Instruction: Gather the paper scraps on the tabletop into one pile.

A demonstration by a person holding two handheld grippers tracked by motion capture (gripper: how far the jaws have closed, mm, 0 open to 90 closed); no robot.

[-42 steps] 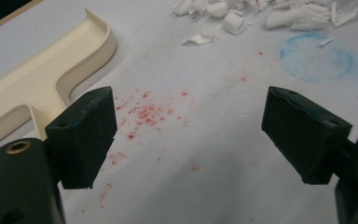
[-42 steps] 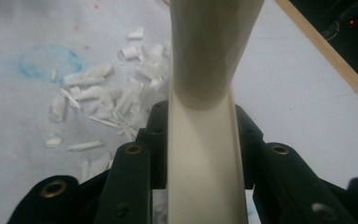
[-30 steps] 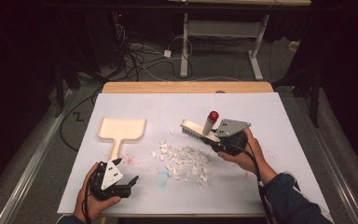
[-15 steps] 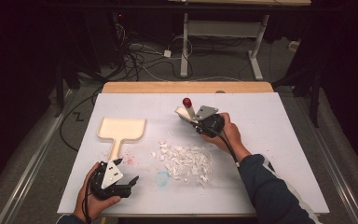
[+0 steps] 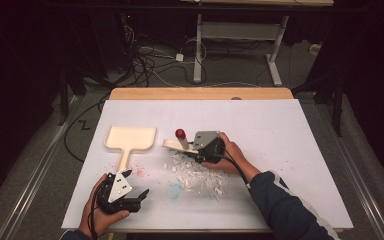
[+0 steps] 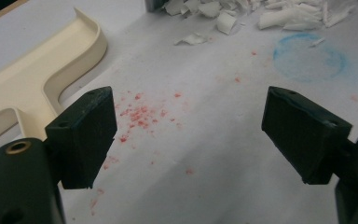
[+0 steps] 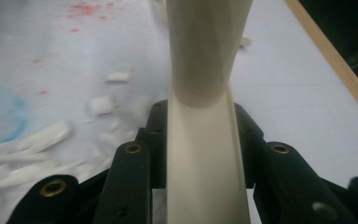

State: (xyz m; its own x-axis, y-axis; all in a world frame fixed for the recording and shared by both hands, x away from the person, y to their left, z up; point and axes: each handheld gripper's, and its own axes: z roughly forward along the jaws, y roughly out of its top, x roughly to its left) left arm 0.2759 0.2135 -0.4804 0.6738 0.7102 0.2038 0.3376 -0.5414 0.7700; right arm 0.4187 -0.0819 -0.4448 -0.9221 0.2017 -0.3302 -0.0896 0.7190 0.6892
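The right gripper [image 5: 192,146] is clamping the cream brush [image 5: 176,145] by its handle and has swung it leftward and down since the earlier frames, so the brush now sits at the upper left edge of the white scrap pile [image 5: 197,175], near the cream dustpan [image 5: 129,140]. Its bristles are hard to make out, and the right gripper view is cutting off the brush head above the handle [image 7: 205,154]. The left gripper [image 5: 135,199] is resting low by the near table edge with jaws spread wide and holding nothing, pointing toward the pile.
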